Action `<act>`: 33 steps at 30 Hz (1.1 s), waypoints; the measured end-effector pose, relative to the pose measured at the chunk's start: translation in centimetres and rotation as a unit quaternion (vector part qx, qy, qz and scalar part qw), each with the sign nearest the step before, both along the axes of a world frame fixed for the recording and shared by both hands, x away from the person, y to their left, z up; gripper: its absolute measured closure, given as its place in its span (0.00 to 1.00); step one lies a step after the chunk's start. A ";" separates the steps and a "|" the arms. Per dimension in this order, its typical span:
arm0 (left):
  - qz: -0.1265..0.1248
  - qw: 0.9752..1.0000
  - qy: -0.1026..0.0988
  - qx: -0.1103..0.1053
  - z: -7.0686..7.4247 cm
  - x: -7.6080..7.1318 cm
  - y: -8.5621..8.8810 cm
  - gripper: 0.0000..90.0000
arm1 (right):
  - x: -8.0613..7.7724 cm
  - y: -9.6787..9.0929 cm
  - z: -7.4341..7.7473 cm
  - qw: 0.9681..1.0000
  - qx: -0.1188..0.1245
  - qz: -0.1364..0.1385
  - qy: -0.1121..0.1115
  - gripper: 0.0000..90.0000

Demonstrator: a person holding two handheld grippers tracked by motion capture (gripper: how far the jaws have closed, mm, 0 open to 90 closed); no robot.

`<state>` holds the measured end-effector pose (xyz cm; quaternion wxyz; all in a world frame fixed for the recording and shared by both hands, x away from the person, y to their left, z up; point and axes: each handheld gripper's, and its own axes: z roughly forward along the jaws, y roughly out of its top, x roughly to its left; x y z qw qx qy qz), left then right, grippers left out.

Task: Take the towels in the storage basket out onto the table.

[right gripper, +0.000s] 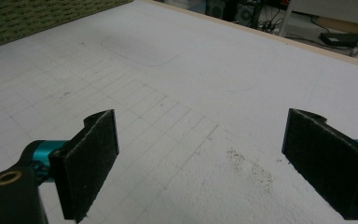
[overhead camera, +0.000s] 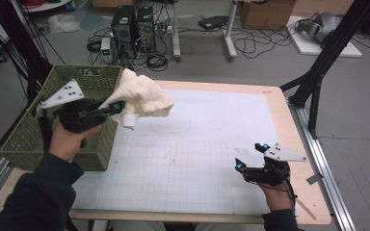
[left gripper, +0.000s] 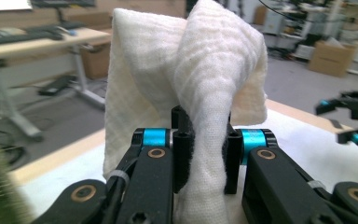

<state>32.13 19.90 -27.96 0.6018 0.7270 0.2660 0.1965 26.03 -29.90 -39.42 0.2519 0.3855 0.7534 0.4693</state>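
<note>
At the left of the high view we see a green woven basket (overhead camera: 29, 139) on the table's left edge, and no writing on it that we can read. Above its near right corner the left gripper (overhead camera: 118, 107) holds a cream cloth (overhead camera: 142, 96) in the air; the cloth hangs over the basket's right rim and the white gridded mat (overhead camera: 183, 159). In the left gripper view the 2 jaws are closed tight on a bunched fold of the cloth (left gripper: 200, 84), which rises above them. Further right, the right gripper (overhead camera: 250, 156) sits low over the mat near the table's front right, and its 2 jaws stand wide apart with nothing between them. The mat (right gripper: 177, 93) carries only faint grid lines and a rounded outline.
</note>
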 end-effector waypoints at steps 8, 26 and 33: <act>-0.062 0.998 0.023 0.015 -2.7 0.1 -4.5 0.89 | 0.0 -0.1 0.0 1.000 -0.002 0.000 0.002 0.11; -0.163 0.980 0.099 0.057 -9.1 0.5 -11.0 0.88 | 0.1 0.0 -0.1 1.000 -0.005 0.001 0.001 0.11; -0.159 0.974 0.142 0.076 -12.1 2.4 -12.7 0.87 | 0.2 0.1 -0.3 1.000 -0.006 0.002 0.006 0.11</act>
